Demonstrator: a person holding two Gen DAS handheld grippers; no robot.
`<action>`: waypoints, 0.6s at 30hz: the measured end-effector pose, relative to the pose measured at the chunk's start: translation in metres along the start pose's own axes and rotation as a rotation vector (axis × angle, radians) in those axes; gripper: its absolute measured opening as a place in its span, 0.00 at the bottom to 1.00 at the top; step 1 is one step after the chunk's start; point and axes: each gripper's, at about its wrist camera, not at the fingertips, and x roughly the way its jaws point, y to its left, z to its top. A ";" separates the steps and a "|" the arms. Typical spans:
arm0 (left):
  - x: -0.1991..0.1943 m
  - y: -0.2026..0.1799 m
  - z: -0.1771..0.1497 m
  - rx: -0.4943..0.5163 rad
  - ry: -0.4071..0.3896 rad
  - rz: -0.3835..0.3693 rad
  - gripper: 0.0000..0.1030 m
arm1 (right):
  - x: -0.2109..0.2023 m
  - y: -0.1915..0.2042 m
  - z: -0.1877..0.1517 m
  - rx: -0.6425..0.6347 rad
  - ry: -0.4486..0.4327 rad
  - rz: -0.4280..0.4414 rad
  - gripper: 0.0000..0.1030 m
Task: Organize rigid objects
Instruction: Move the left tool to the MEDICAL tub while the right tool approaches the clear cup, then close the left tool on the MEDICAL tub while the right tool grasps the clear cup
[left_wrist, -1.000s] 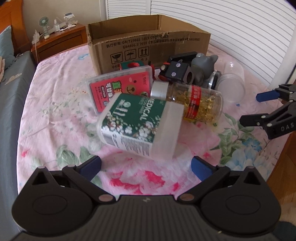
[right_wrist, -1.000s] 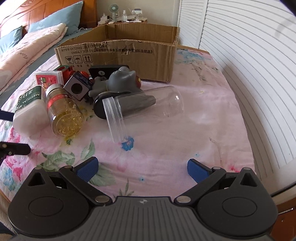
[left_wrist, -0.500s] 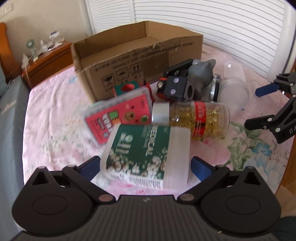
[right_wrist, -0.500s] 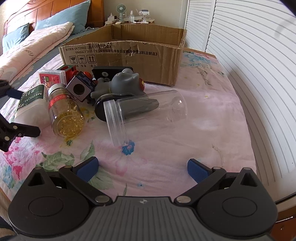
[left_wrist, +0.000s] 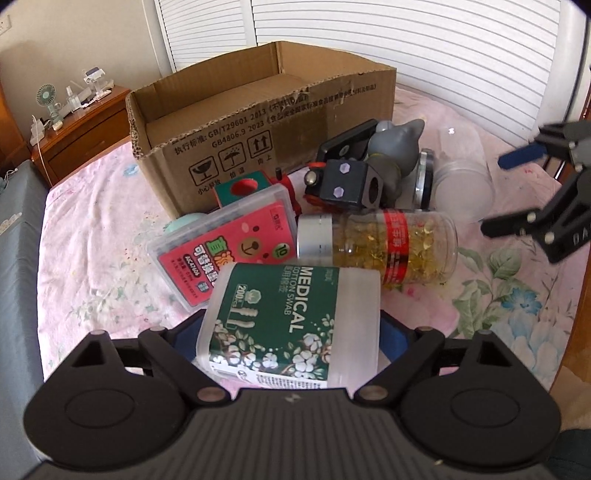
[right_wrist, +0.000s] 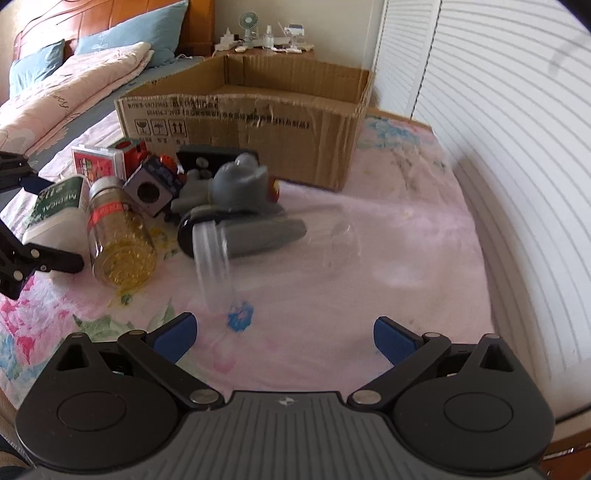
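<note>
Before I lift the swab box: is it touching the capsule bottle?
Cannot tell. In the left wrist view the swab box overlaps the bottle; the right wrist view shows them side by side, no plain gap.

Bedroom, daylit. White louvered shutters (left_wrist: 406, 48) run along the far wall; pale cream wall (left_wrist: 74, 44) beside them. Wooden nightstand (left_wrist: 85, 125) in the corner carries a small green desk fan (left_wrist: 46, 96) and assorted small items. Bed covered by a pink floral sheet (right_wrist: 388, 236); wooden headboard (right_wrist: 85, 14), 2 blue pillows (right_wrist: 136, 26), folded pink quilt (right_wrist: 70, 92).
</note>
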 end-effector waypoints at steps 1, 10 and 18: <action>0.000 0.000 0.000 0.002 0.000 0.000 0.89 | -0.001 -0.001 0.003 -0.013 -0.008 0.005 1.00; 0.002 0.000 0.001 -0.008 0.004 -0.002 0.89 | 0.004 -0.005 0.021 -0.126 -0.041 0.049 1.00; 0.002 0.001 0.001 -0.015 0.009 -0.006 0.88 | 0.014 -0.006 0.028 -0.148 -0.030 0.085 1.00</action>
